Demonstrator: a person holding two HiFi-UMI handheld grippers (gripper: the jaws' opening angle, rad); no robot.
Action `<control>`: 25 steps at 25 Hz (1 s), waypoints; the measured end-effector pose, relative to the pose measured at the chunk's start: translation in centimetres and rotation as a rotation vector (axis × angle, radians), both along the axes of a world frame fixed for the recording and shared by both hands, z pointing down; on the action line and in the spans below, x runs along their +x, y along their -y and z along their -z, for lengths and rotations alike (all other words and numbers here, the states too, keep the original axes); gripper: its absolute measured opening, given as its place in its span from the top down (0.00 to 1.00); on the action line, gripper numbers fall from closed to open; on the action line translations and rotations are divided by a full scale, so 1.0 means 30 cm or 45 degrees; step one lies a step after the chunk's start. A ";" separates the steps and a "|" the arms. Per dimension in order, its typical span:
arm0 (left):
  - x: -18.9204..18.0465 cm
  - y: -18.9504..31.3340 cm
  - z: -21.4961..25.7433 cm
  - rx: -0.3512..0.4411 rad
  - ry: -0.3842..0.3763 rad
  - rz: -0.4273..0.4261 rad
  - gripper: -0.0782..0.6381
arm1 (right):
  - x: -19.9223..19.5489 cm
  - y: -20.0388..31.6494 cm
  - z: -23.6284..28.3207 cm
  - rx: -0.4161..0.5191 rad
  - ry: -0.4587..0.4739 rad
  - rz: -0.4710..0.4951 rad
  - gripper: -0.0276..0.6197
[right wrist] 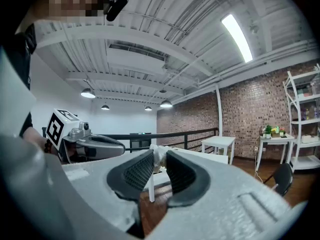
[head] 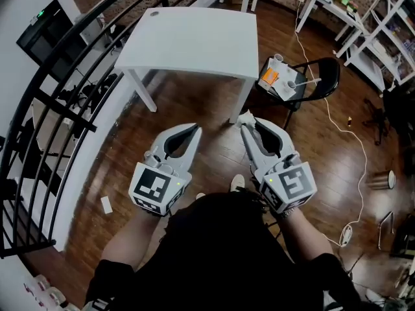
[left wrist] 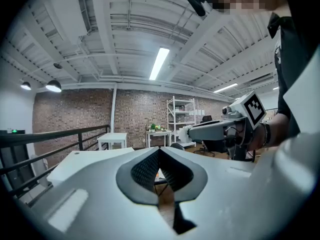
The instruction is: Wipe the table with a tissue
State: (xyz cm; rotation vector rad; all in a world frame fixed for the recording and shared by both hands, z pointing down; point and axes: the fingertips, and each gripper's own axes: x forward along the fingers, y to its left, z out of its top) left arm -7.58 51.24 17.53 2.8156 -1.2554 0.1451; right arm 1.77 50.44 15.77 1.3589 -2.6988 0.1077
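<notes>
Right gripper [head: 247, 127] pinches a tissue [head: 245, 116], short of the table [head: 194, 44].

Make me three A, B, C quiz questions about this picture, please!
1. Where is the tissue? A on the floor; B in the right gripper; C on the chair.
2. What colour is the table? A white; B black; C red.
3. How are the left gripper's jaws? A wide open; B shut on the tissue; C shut, empty.

Answers: B, the white wad is pinched at its tips; A, its top and legs are white; C, the tips meet with nothing between.
</notes>
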 end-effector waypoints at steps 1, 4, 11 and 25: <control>0.002 0.003 -0.002 -0.002 -0.002 -0.002 0.87 | 0.003 0.001 -0.005 -0.003 -0.001 -0.004 0.85; 0.006 0.014 -0.014 -0.013 -0.002 -0.008 0.87 | 0.008 0.011 -0.006 -0.010 -0.003 -0.014 0.85; 0.036 0.077 -0.037 -0.036 0.012 -0.014 0.87 | 0.041 0.072 -0.019 -0.021 0.011 -0.022 0.85; 0.146 0.369 -0.094 -0.097 0.081 0.034 0.87 | 0.156 0.398 -0.053 -0.103 0.039 -0.016 0.85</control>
